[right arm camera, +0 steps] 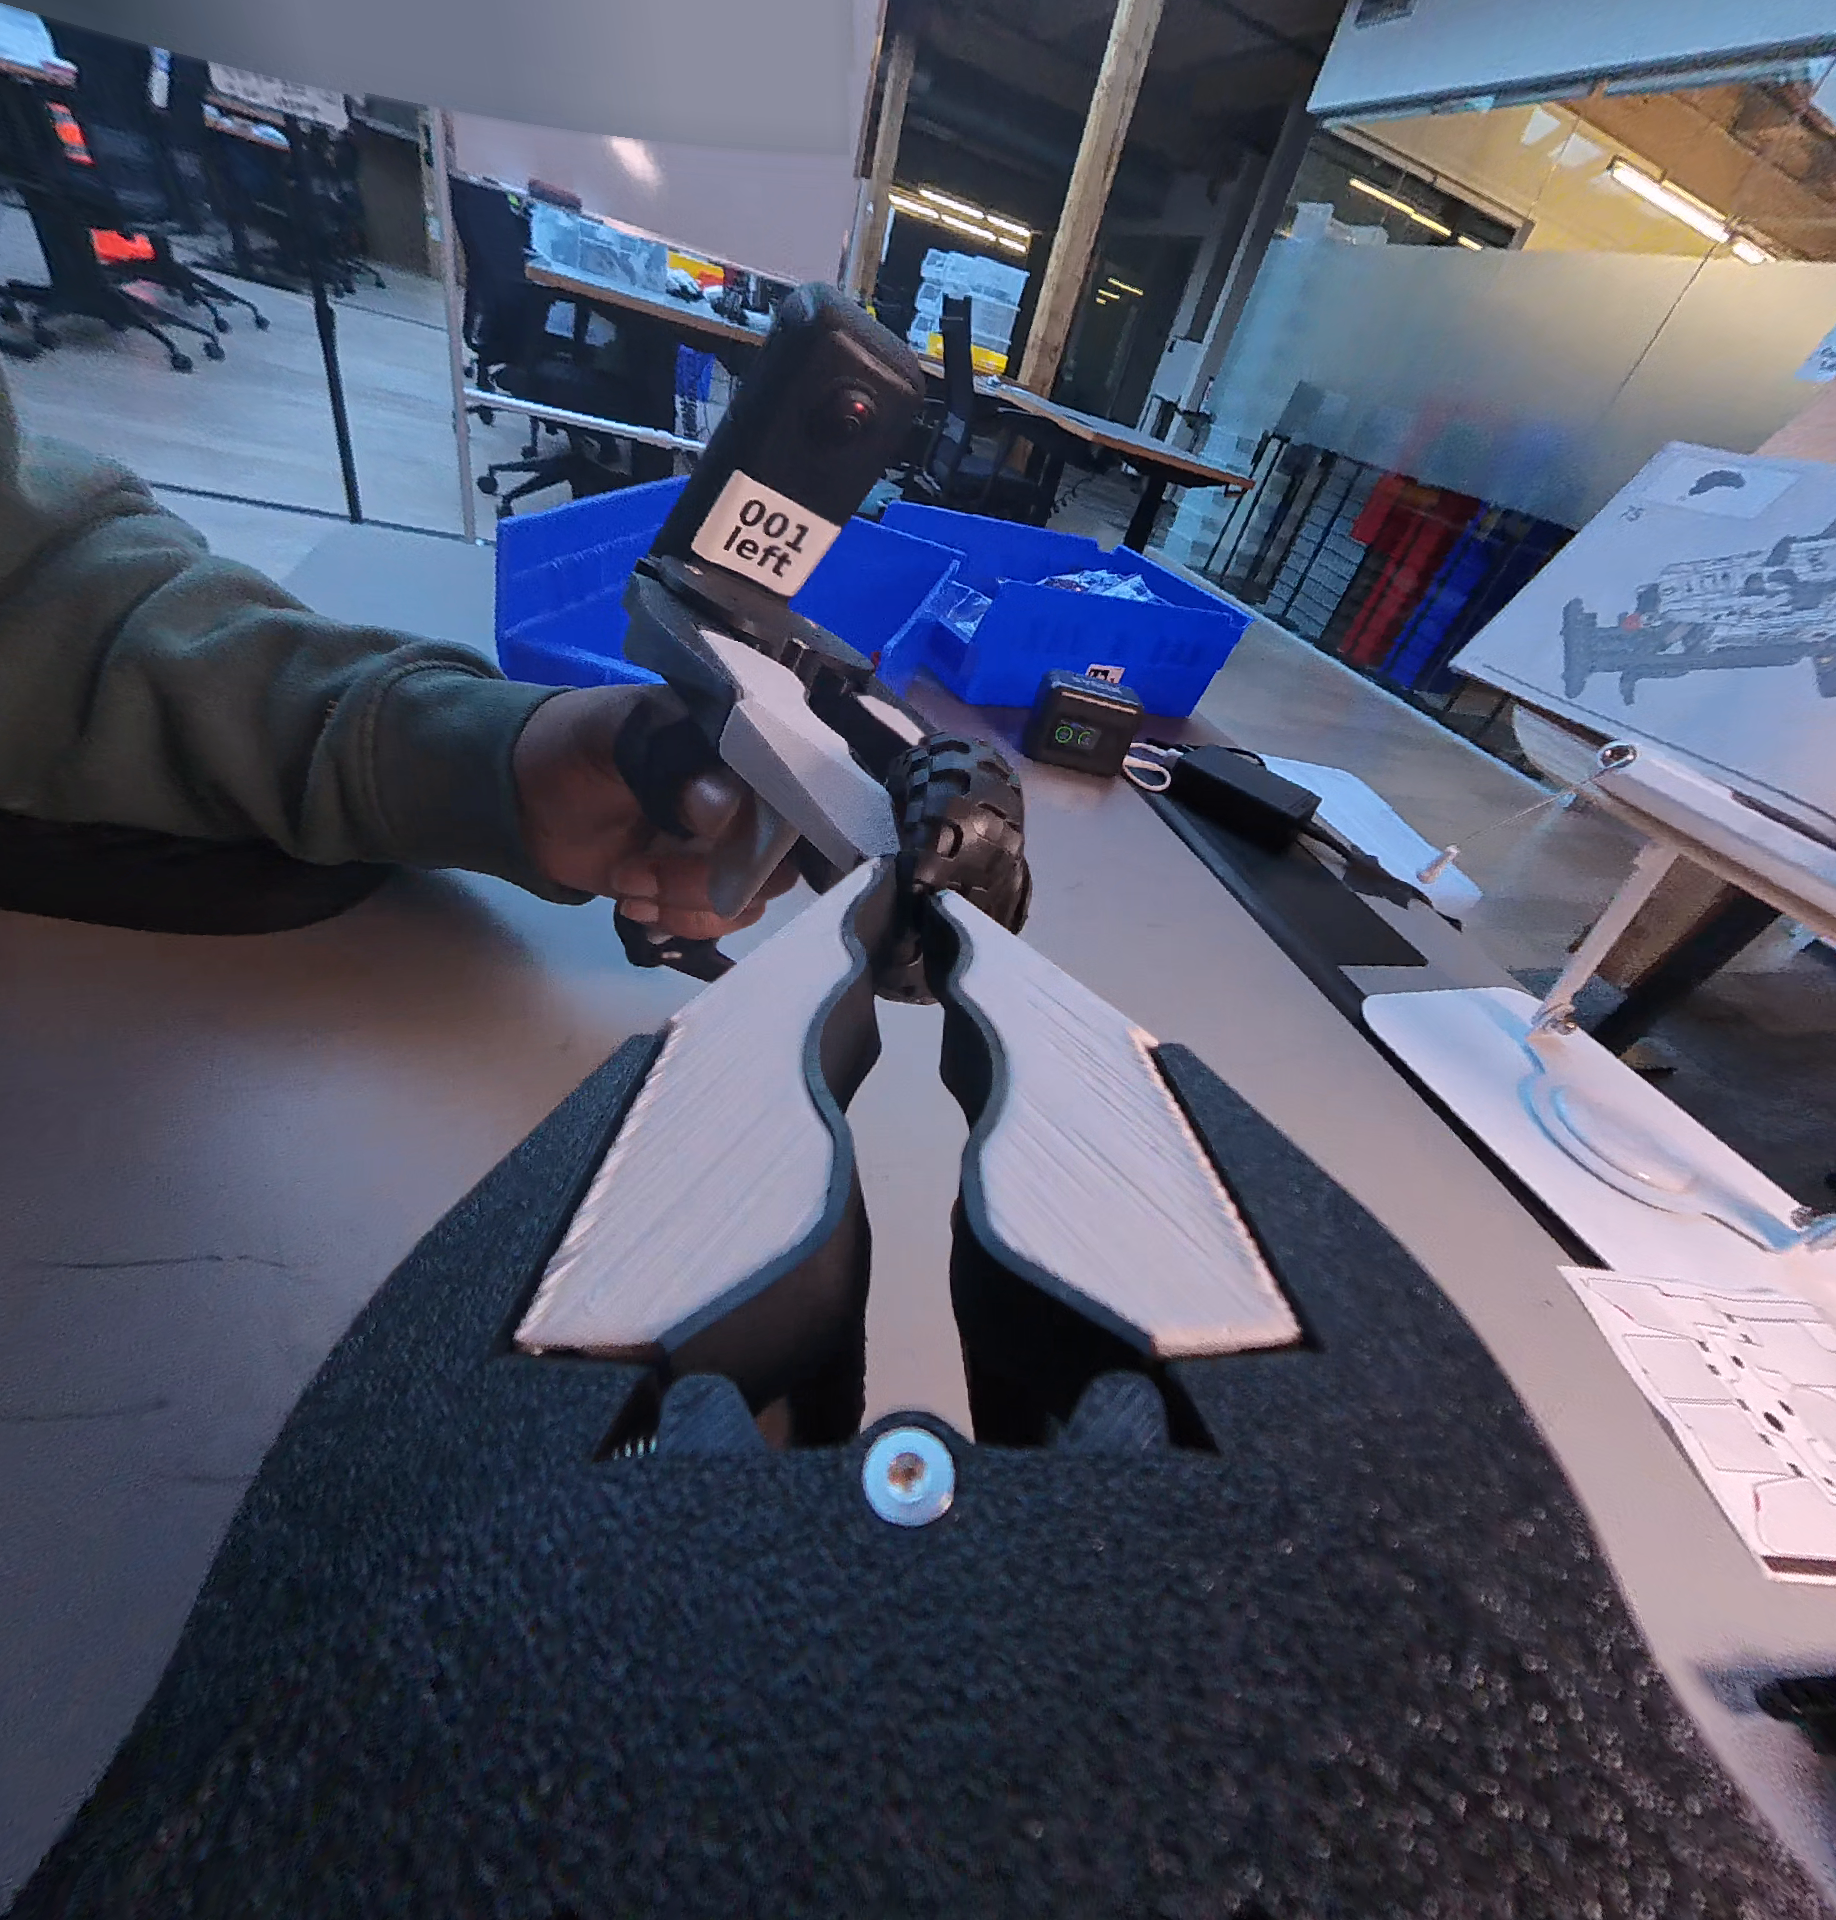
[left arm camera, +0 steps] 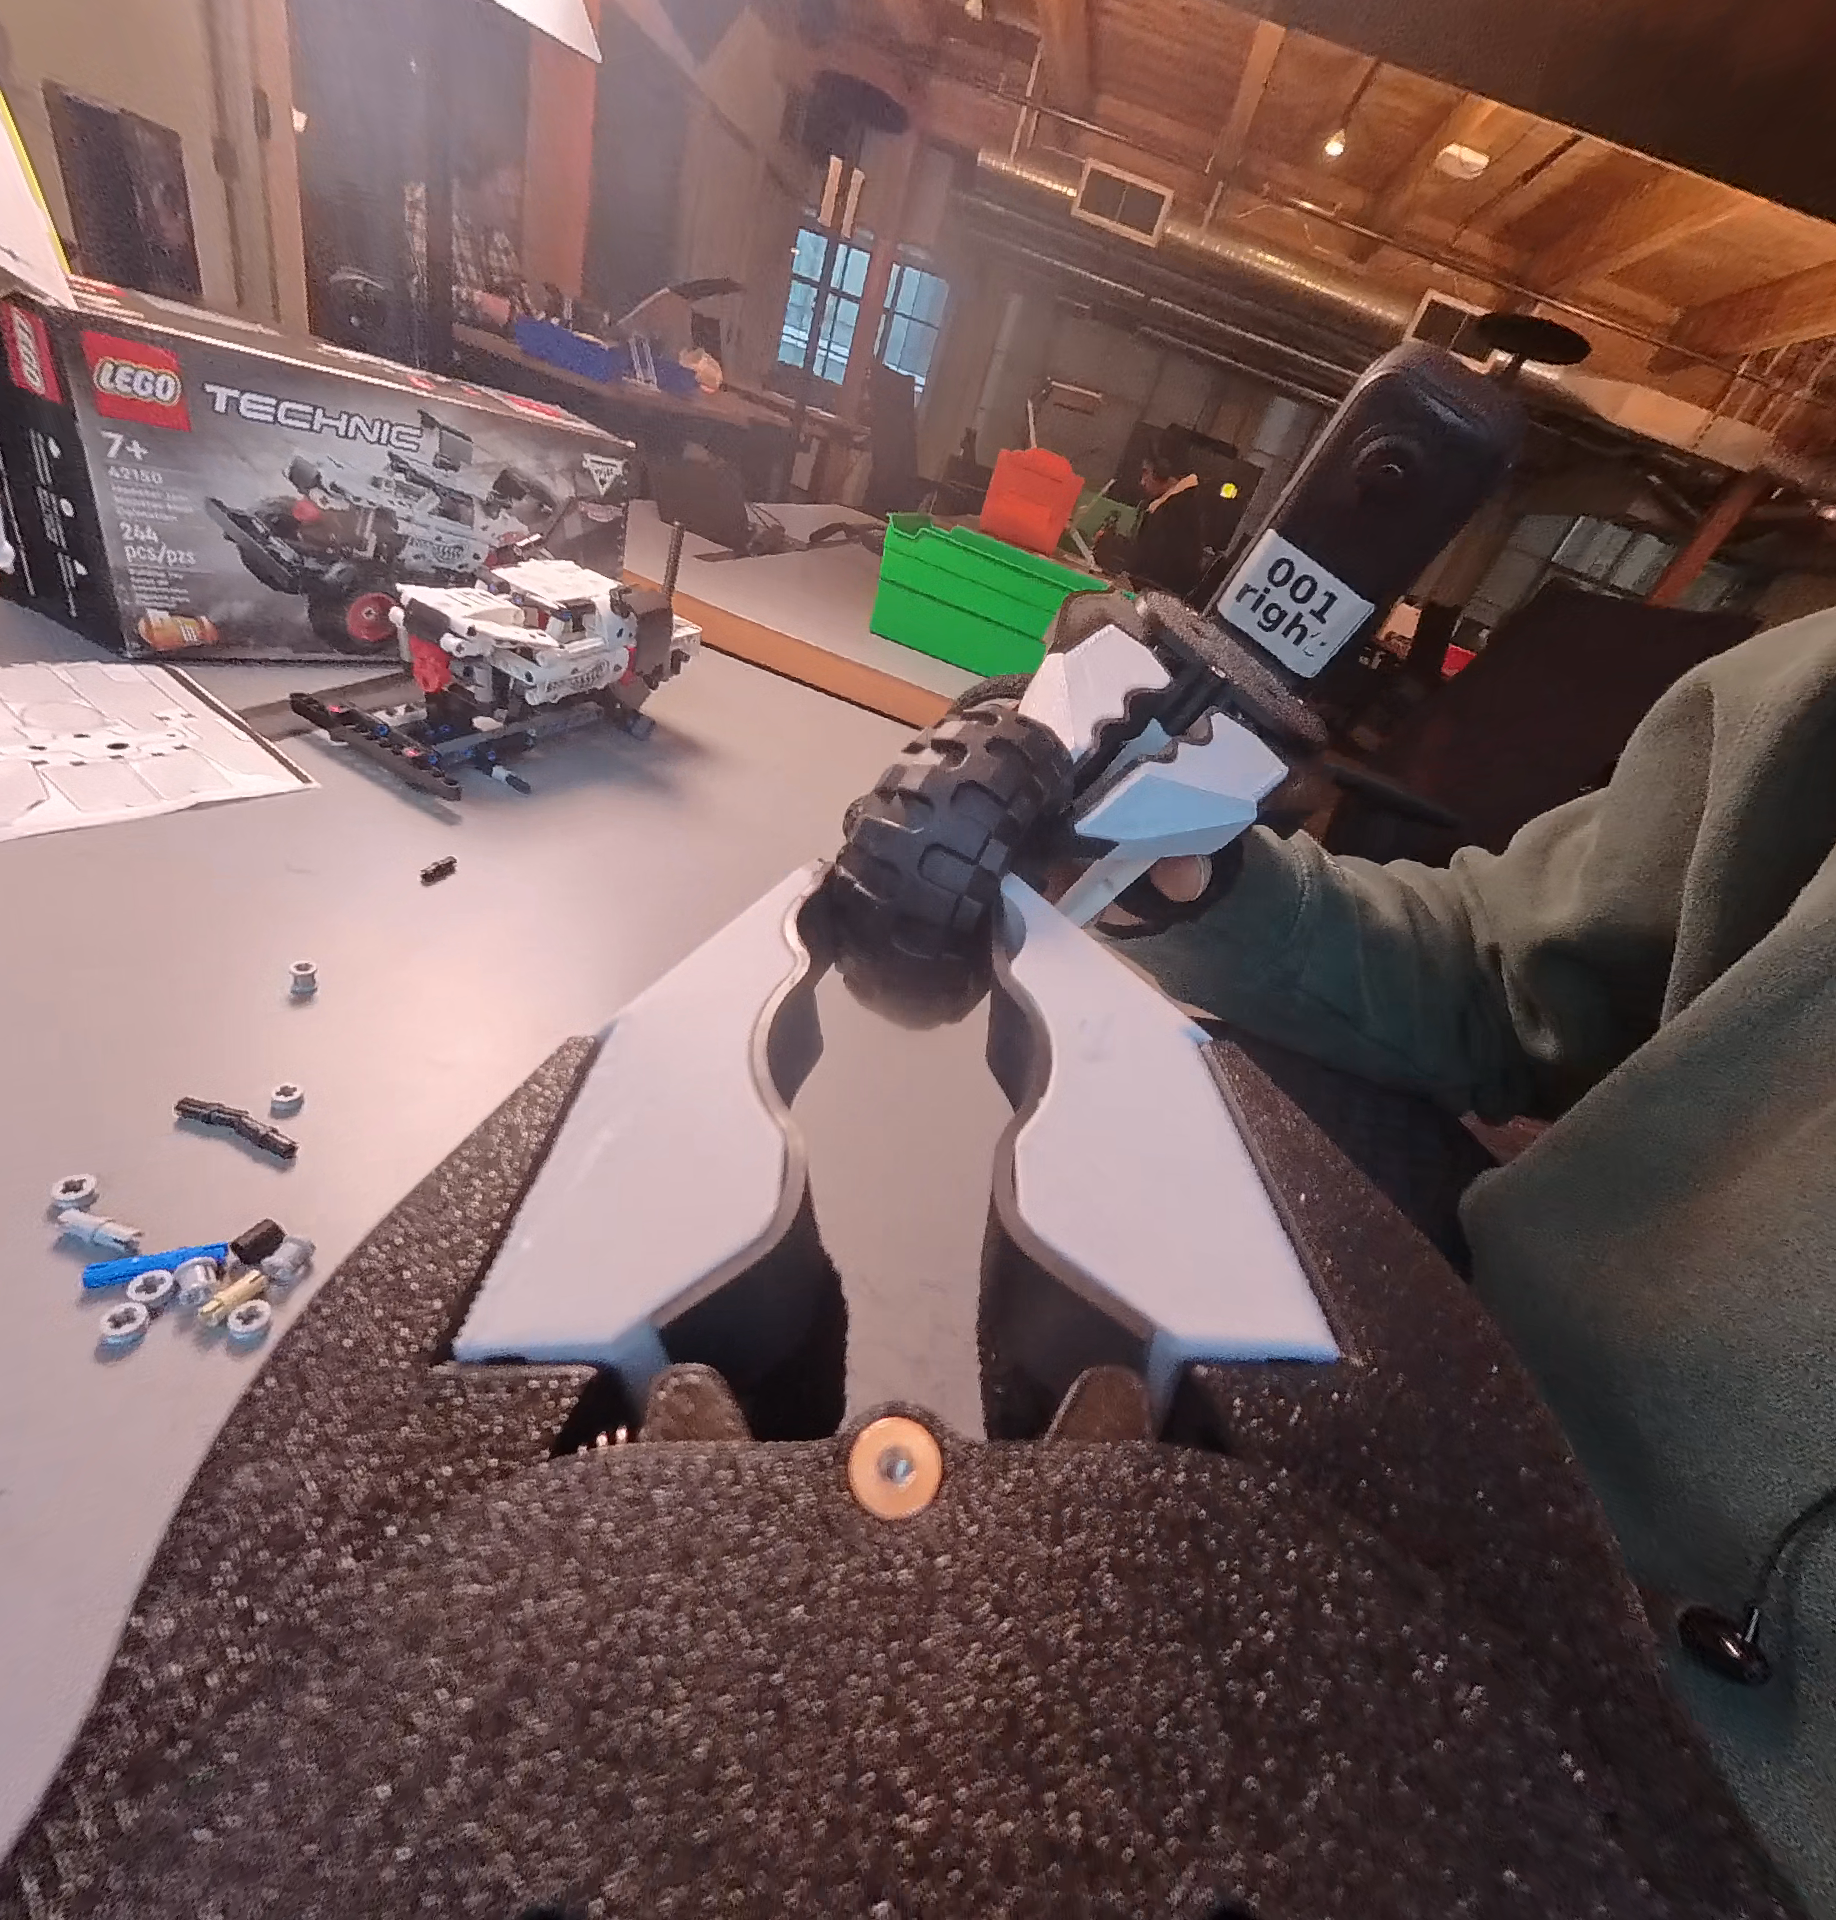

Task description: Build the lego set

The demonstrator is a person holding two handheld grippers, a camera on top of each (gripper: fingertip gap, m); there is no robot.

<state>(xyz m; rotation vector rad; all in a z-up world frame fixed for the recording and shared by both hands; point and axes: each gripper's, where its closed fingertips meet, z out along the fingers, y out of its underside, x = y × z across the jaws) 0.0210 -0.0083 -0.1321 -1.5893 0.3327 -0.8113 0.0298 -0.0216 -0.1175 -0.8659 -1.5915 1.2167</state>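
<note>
Step in hand: fitting out a wheel for the truck, as I judge it; the black knobby tyre [left arm camera: 929,883] is held up off the bench [left arm camera: 218,935] between both grippers
Left gripper [left arm camera: 909,914]: jaws partly closed, clamped on the tyre's tread at their tips
Right gripper [right arm camera: 909,904]: jaws narrow, tips pinching the tyre's edge or something seated in it; which one I cannot tell
Task's thing: the tyre sits right at both sets of jaw tips; the part-built white truck [left arm camera: 535,644] stands well beyond the left jaws, to their left, in front of the set's box [left arm camera: 270,488]
Next move calls for: a steady hold by one gripper while the other presses or turns, then carrying the wheel to an axle on the truck; only a guess
Left wrist view alone shows: the truck, the box, loose pins and bushes [left arm camera: 181,1273] on the bench left of the jaws
Right wrist view alone shows: the instruction booklet [right arm camera: 1714,613] propped on a stand to the right of the jaws, blue bins [right arm camera: 893,613] beyond them
</note>
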